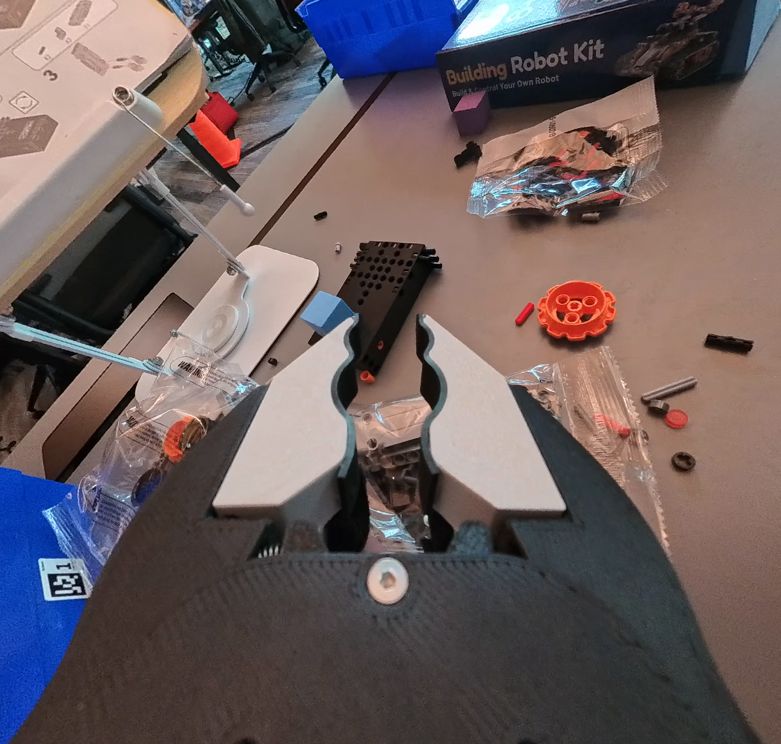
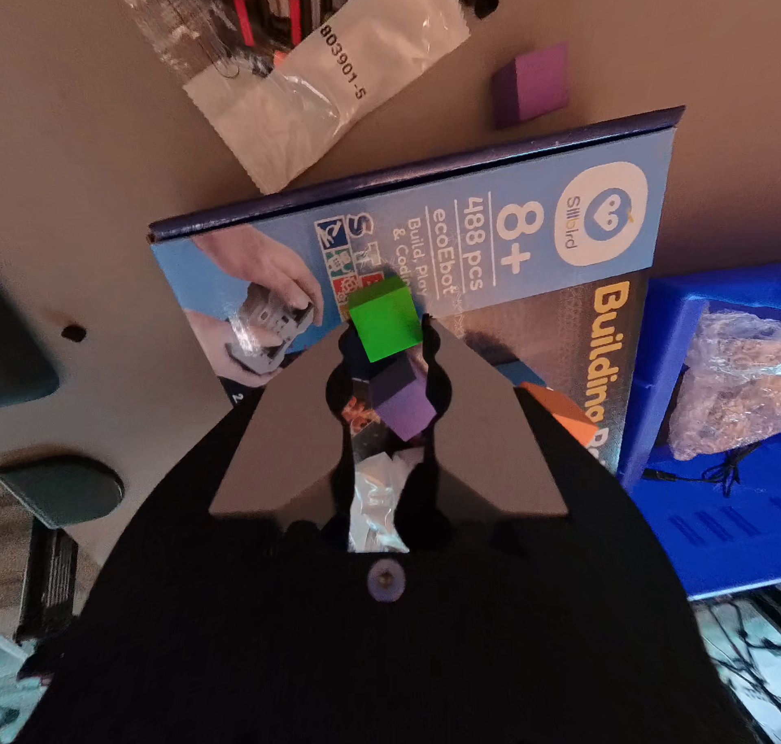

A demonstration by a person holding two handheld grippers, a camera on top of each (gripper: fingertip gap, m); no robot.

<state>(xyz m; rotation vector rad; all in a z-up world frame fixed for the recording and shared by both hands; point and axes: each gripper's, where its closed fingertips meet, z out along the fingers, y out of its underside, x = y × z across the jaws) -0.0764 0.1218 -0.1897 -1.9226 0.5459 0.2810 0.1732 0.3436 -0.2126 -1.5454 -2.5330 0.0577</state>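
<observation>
My right gripper (image 2: 385, 327) is shut on a green cube (image 2: 384, 318), held at its fingertips over a blue kit box (image 2: 486, 233). A purple cube (image 2: 403, 404) shows through the gap between the fingers, lying on the box. An orange cube (image 2: 553, 406) sits on the box beside the right finger. My left gripper (image 1: 386, 322) is open and empty, low over the table. Its tips frame a black perforated plate (image 1: 380, 284). A light blue cube (image 1: 325, 311) lies against the left finger. A clear bag of grey parts (image 1: 393, 461) lies under the jaws.
An orange toothed wheel (image 1: 577, 309) and small loose pins lie right of the plate. Bags of parts (image 1: 566, 170) (image 2: 270, 47), another purple cube (image 1: 472, 113) (image 2: 532, 85), a blue bin (image 1: 380, 18) (image 2: 710, 428) and a white stand base (image 1: 262, 297) crowd the table. One gripper's finger ends stand about 35 cm off the other's. My left tips are roughly 11 cm from the black perforated plate (image 1: 380, 284).
</observation>
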